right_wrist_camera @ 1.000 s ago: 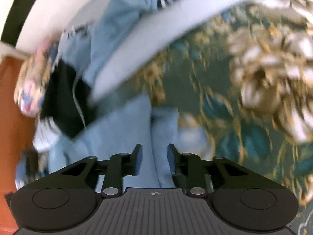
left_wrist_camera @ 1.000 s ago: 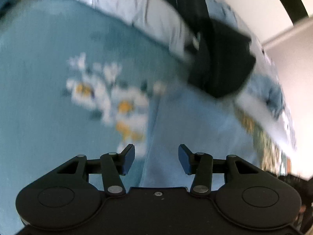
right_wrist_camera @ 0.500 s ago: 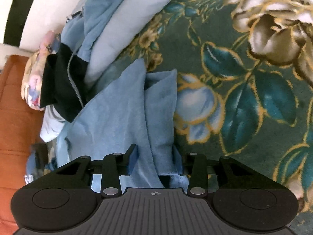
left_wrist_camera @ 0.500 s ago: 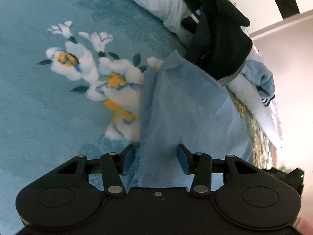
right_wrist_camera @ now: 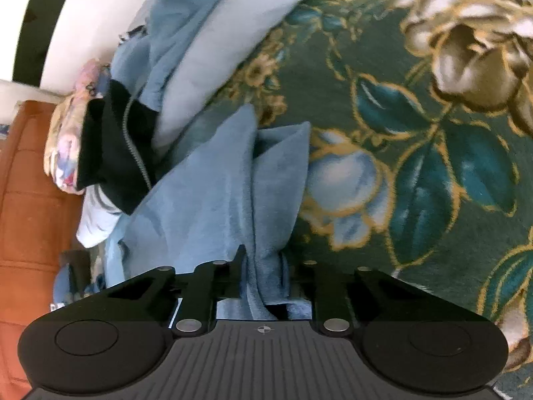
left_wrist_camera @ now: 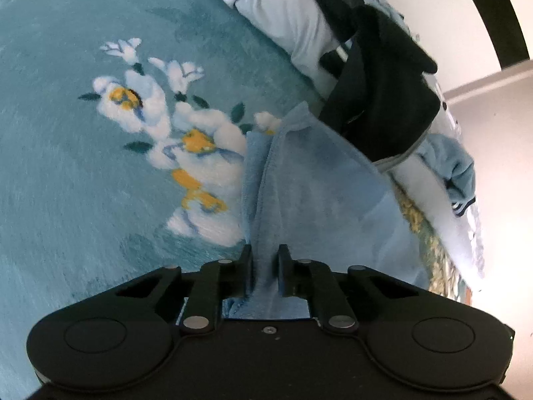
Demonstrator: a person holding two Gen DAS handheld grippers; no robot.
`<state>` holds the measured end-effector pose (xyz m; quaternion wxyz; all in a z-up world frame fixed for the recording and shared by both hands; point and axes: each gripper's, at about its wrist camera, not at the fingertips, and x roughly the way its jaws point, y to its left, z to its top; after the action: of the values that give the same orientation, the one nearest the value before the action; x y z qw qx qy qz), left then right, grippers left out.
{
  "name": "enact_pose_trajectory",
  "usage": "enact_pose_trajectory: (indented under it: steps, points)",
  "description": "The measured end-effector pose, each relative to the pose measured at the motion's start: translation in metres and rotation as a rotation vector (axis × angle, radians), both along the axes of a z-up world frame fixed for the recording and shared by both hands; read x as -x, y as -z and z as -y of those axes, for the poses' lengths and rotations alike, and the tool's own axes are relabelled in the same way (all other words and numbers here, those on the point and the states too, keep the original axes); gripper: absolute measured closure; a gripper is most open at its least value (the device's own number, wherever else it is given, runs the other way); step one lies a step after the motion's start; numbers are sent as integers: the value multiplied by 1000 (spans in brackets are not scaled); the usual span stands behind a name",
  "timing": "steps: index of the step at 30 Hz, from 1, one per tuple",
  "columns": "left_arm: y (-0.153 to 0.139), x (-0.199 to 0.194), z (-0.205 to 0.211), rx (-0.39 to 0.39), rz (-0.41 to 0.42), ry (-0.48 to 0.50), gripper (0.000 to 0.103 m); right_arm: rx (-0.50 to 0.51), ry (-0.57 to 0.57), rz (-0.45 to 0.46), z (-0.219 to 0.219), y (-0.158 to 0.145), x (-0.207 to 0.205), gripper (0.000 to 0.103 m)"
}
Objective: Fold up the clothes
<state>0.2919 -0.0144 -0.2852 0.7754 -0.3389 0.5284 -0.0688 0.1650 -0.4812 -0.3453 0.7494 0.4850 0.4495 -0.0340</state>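
A light blue fleece cloth (left_wrist_camera: 313, 180) lies on a teal flowered blanket (left_wrist_camera: 83, 180). My left gripper (left_wrist_camera: 265, 256) is closing, and its pads pinch the cloth's near left edge, which bunches up between them. In the right wrist view the same light blue cloth (right_wrist_camera: 213, 196) rests on a dark green flowered cover (right_wrist_camera: 433, 173). My right gripper (right_wrist_camera: 263, 260) is also closing, its pads squeezing a gathered fold of the cloth's right edge. Beyond the cloth sits a pile of clothes with a black zip jacket (left_wrist_camera: 383, 100) (right_wrist_camera: 113, 146) on it.
A pale grey pillow or garment (left_wrist_camera: 283, 16) (right_wrist_camera: 226, 46) lies at the back of the bed, with blue garments (right_wrist_camera: 173, 16) heaped on it. An orange-brown padded headboard (right_wrist_camera: 30, 200) stands at the left of the right wrist view. White wall (left_wrist_camera: 499, 140) rises behind.
Both grippers have come down onto the blue cloth and closed on its edges: the left on the left edge, the right on the right fold. The cloth now bunches between the pads.
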Motion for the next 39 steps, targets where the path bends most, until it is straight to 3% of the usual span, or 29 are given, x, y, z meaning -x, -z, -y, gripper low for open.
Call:
enact_pose_trajectory:
  steps: [11, 20, 25, 28, 34, 39]
  points:
    - [-34, 20, -31, 83, 67, -37, 96, 16, -61, 79, -40, -47, -6, 89]
    - [-77, 65, -145, 31, 124, -85, 96, -62, -167, 96, -150, -57, -28, 89]
    - [-64, 96, -205, 4, 47, -155, 96, -111, -180, 45, -205, -36, -47, 89]
    - [-43, 106, -225, 23, -10, -175, 95, -58, -171, -16, -223, -26, -48, 89]
    - [-45, 128, -244, -33, -5, -196, 95, 43, -107, -78, -209, -42, -20, 83]
    - [-62, 164, -256, -1, -4, -257, 89, 54, -52, -79, -197, -54, 23, 83]
